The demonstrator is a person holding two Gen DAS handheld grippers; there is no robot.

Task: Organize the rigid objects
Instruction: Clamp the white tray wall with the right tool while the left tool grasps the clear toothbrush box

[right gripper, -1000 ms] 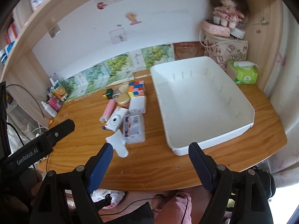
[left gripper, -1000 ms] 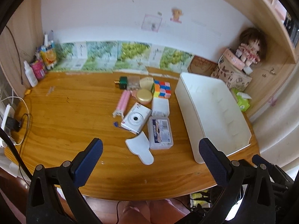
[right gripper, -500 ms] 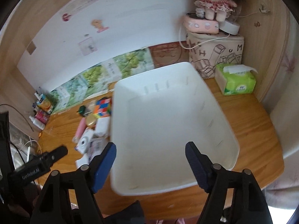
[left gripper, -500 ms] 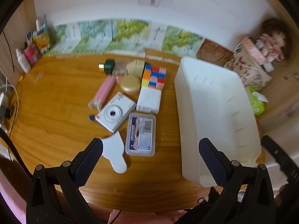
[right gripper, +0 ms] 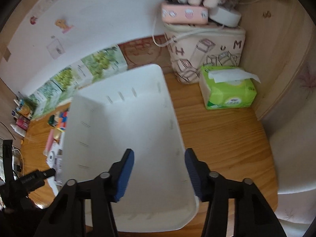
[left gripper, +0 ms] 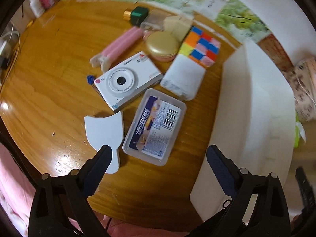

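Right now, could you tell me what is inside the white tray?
Nothing shows inside the white tray: its floor and slotted walls are bare. The right gripper covers part of the floor near its front edge, so that patch cannot be checked.

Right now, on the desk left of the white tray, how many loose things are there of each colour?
White: 3 (camera, flat box, hand mirror)
Pink: 1 (tube)
Gold: 1 (round compact)
Green: 1 (small box)
Clear: 1 (labelled case)
Multicolour: 1 (puzzle cube)
Total: 8
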